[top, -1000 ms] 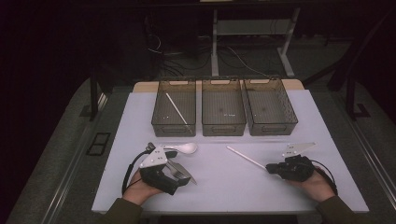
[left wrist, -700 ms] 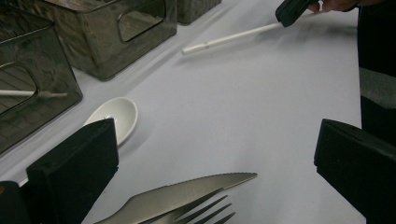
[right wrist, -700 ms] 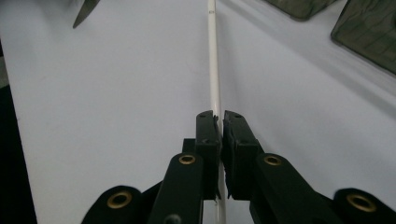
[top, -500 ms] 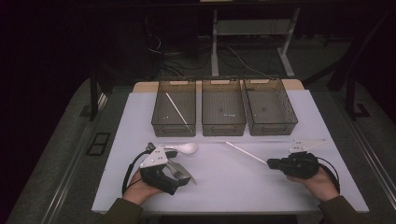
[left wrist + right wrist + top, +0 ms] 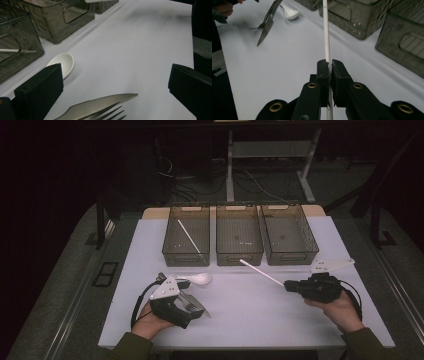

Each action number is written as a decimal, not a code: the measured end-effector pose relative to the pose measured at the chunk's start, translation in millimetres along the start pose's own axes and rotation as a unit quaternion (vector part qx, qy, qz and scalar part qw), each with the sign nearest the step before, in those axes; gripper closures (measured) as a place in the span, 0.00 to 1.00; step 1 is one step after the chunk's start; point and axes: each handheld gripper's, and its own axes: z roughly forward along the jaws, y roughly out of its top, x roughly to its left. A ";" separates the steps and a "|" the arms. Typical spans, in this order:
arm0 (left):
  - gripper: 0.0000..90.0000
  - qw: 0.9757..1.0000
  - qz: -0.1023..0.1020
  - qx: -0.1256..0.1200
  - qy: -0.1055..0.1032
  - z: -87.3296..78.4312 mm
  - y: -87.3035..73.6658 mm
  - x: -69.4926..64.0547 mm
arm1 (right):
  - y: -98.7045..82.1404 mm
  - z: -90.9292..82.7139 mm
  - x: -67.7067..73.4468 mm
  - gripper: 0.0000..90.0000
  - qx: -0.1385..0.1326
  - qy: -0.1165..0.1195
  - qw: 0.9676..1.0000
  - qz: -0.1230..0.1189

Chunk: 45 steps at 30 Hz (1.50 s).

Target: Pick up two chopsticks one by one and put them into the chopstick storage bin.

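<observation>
White plastic, thin and straight: the chopstick (image 5: 326,37) is clenched near its end between the jaws of the right gripper (image 5: 290,285), and in the high view it slants up and left from that gripper toward the front wall of the middle bin (image 5: 239,236), its far tip just short of the bin. A second earlier the same stick lay flat on the white table (image 5: 250,315) with the right gripper well behind it; half a second ago it was already gripped but lay lower and farther left. Now it is lifted and angled toward the bins, which suggests a sort in progress, probably into the left bin (image 5: 186,236), where a matching chopstick (image 5: 189,239) already lies. The left gripper (image 5: 196,306) has kept its place at the near left of the table, its jaws standing wide apart and empty over a metal knife (image 5: 100,105) and fork (image 5: 111,115). A white spoon (image 5: 62,63) lies just beyond them, unmoved, and the right bin (image 5: 289,234) looks empty.
</observation>
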 end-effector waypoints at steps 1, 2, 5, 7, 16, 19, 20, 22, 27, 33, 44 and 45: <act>0.00 1.000 0.000 0.001 0.000 0.1 -0.2 0.1 | 2.7 -0.3 -0.1 0.95 -0.003 -0.001 1.000 0.002; 0.00 1.000 0.001 0.000 0.001 0.7 -0.7 0.3 | 5.2 -0.3 -0.2 0.95 -0.006 -0.002 1.000 0.004; 0.00 1.000 -0.001 0.001 0.001 1.1 -1.6 0.4 | 12.9 0.9 -0.6 0.95 -0.013 -0.005 1.000 0.007; 0.00 1.000 -0.001 -0.001 0.000 1.1 -1.7 0.5 | 18.5 2.5 0.0 0.95 -0.017 -0.003 1.000 0.008; 0.00 1.000 -0.006 -0.006 0.000 1.0 -3.1 1.3 | 44.0 16.4 4.1 0.95 -0.029 -0.001 1.000 0.003; 0.00 1.000 -0.001 -0.003 -0.001 0.6 -3.0 1.8 | 53.3 22.9 6.0 0.95 -0.031 0.000 1.000 0.000; 0.00 1.000 0.001 -0.002 -0.001 0.5 -3.0 1.8 | 56.2 25.2 6.4 0.95 -0.032 -0.001 0.999 -0.002; 0.00 1.000 -0.003 -0.004 -0.001 0.3 -3.0 1.3 | 62.1 29.9 7.5 0.95 -0.032 -0.001 0.999 0.001; 0.00 1.000 -0.004 -0.005 -0.002 0.1 -2.9 1.5 | 76.4 39.9 9.7 0.95 -0.031 -0.004 1.000 0.002; 0.00 1.000 -0.006 -0.010 -0.002 -0.1 -2.5 1.1 | 95.5 49.7 10.4 0.95 -0.026 -0.006 1.000 0.001; 0.00 1.000 -0.005 -0.012 -0.005 -0.8 -1.8 0.8 | 130.1 76.8 16.3 0.95 -0.015 -0.009 1.000 -0.005; 0.00 1.000 -0.006 -0.013 -0.006 -1.0 -1.7 0.9 | 133.2 80.1 17.0 0.95 -0.013 -0.008 1.000 -0.005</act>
